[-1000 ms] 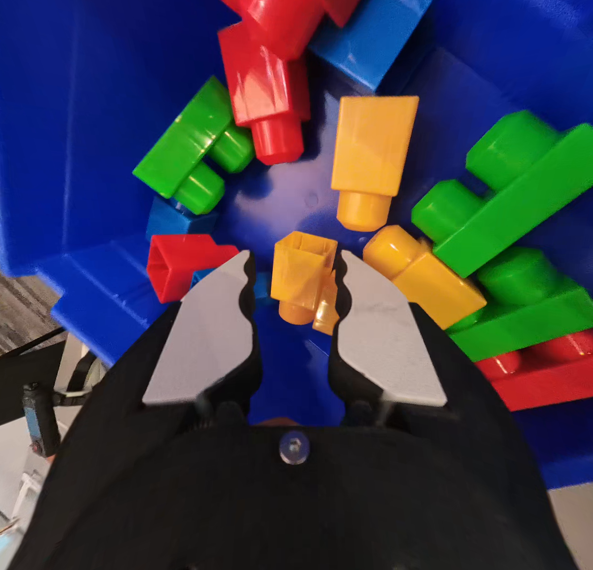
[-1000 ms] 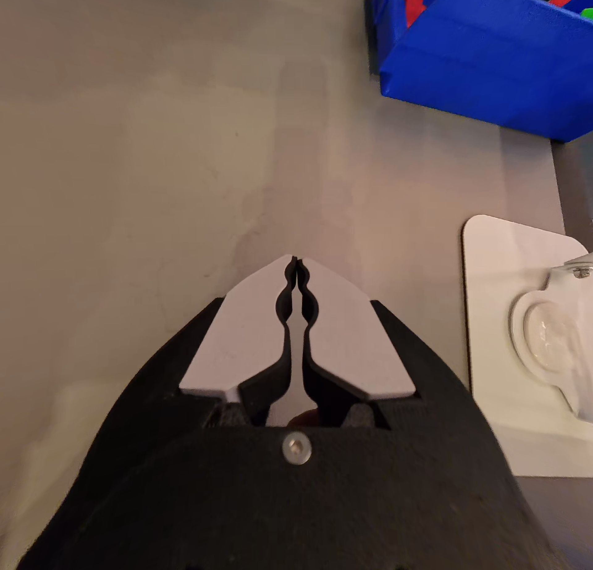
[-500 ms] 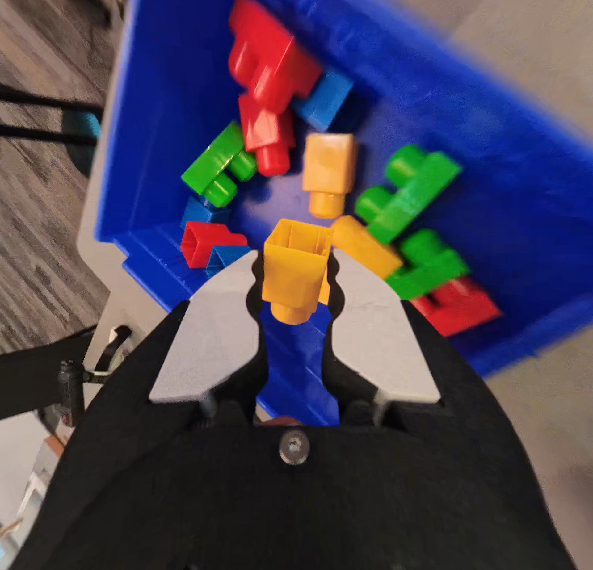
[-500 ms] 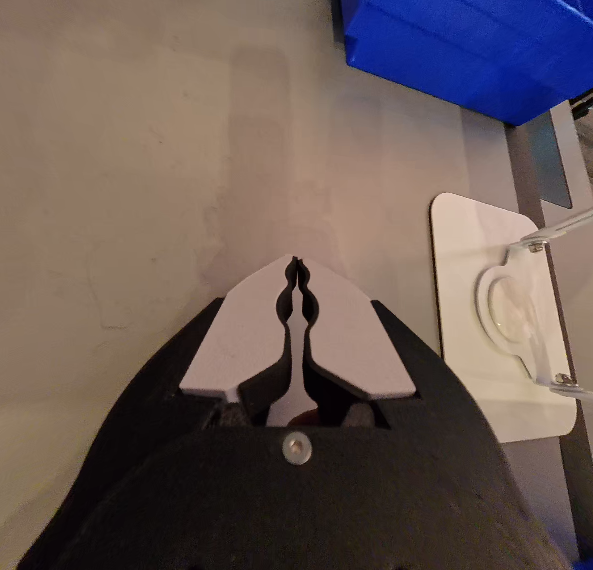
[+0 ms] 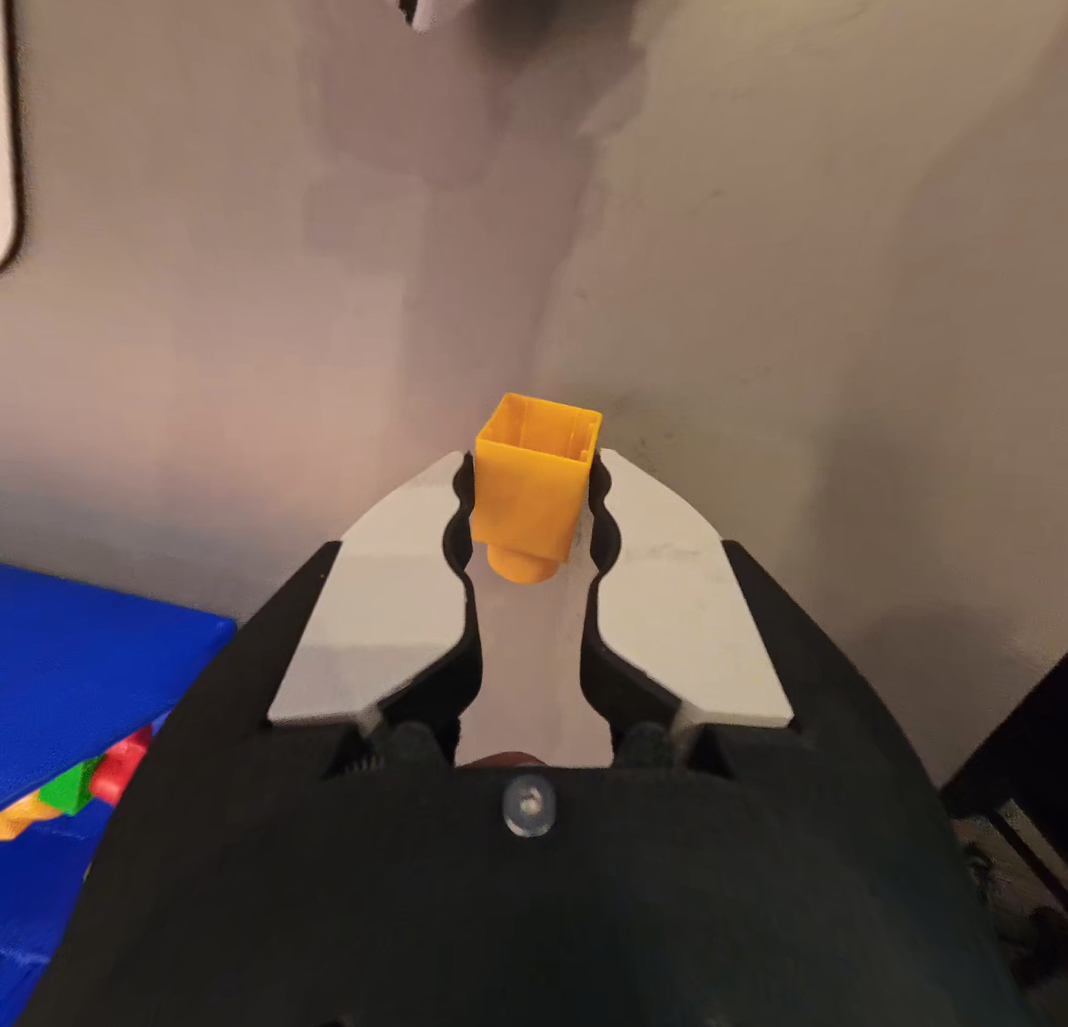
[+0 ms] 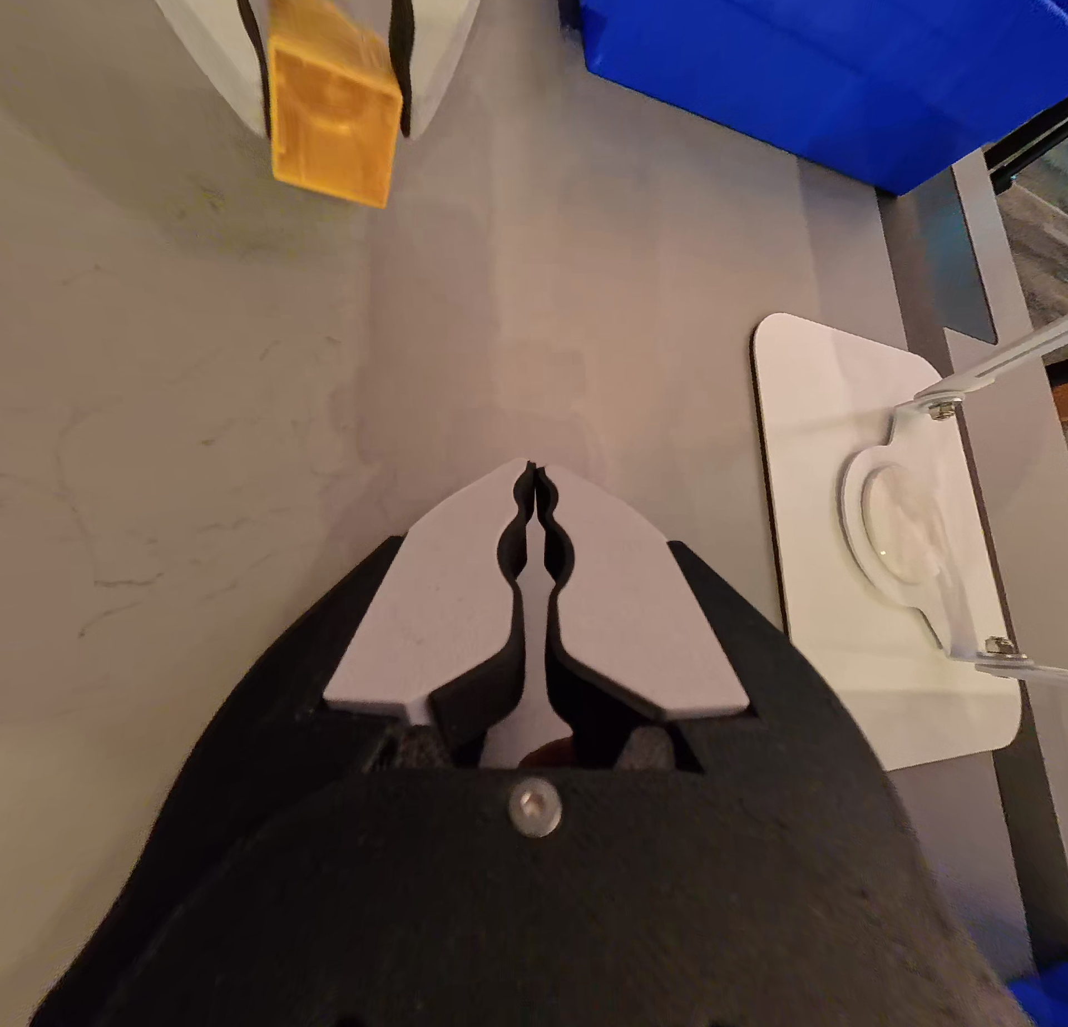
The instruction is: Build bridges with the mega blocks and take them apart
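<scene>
Grey table (image 6: 289,421), nothing built yet. Left gripper (image 5: 534,461) grasps one yellow block (image 5: 529,502); right gripper (image 6: 533,470) clenched, bare. Blue bin (image 6: 809,63), 1 o'clock.

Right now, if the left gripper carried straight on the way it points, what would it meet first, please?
Probably the bare grey tabletop: the left gripper, pinching the yellow block, points down at it. The shut right gripper sits farther ahead, seemingly off that line, though depth is unclear.

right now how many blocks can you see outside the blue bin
1: a yellow block, clamped in the left tool above the grey table. The blue bin shows a few blocks inside; more may be hidden there.
</scene>
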A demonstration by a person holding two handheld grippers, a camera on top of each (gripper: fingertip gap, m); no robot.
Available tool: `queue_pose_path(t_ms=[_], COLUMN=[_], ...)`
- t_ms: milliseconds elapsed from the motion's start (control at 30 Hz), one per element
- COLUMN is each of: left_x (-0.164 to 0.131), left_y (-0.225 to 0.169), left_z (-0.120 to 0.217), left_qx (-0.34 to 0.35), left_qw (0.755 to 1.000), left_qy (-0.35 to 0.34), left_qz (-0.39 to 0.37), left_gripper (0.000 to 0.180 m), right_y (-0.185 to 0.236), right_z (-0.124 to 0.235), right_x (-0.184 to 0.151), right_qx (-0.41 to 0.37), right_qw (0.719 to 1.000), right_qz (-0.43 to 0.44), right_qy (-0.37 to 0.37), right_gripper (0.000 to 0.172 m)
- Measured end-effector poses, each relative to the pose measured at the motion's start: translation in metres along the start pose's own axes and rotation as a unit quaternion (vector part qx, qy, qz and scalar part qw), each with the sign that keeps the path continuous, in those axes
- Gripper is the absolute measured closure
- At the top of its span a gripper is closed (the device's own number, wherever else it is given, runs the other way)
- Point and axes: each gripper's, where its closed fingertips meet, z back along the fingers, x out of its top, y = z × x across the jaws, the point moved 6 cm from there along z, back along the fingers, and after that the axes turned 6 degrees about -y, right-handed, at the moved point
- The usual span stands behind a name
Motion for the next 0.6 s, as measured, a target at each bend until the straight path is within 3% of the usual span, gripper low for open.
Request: queue_pose_path(t_ms=[133, 200, 267, 333, 500, 600], left_x=[-0.006, -0.005, -0.005, -0.004, -0.039, -0.077], left_y=[-0.001, -0.001, 0.003, 0.008, 0.090, 0.152], left_z=[-0.016, -0.019, -0.012, 0.011, 0.095, 0.112], left_qx=[-0.025, -0.026, -0.013, -0.015, 0.151, 0.179], left_qw=[0.999, 0.999, 1.000, 0.999, 0.983, 0.961], left_qy=[0.021, 0.015, -0.001, -0.031, -0.052, -0.059], left_qz=[0.012, 0.015, 0.018, 0.031, 0.094, 0.204], left_gripper=[0.141, 0.132, 0.119, 0.121, 0.129, 0.140], right_y=[0.000, 0.000, 0.000, -0.001, -0.001, 0.000], right_z=[-0.001, -0.001, -0.001, 0.000, -0.002, -0.003], right_x=[-0.001, -0.002, -0.003, -0.003, -0.006, -0.006], right_qx=[0.004, 0.005, 0.004, 0.003, 0.007, 0.009], right_qw=[1.000, 1.000, 1.000, 1.000, 1.000, 1.000], right_qz=[-0.003, -0.005, -0.006, -0.008, -0.015, -0.019], right_qy=[-0.001, -0.001, -0.001, -0.004, -0.006, -0.009], right_gripper=[0.172, 0.172, 0.172, 0.172, 0.172, 0.172])
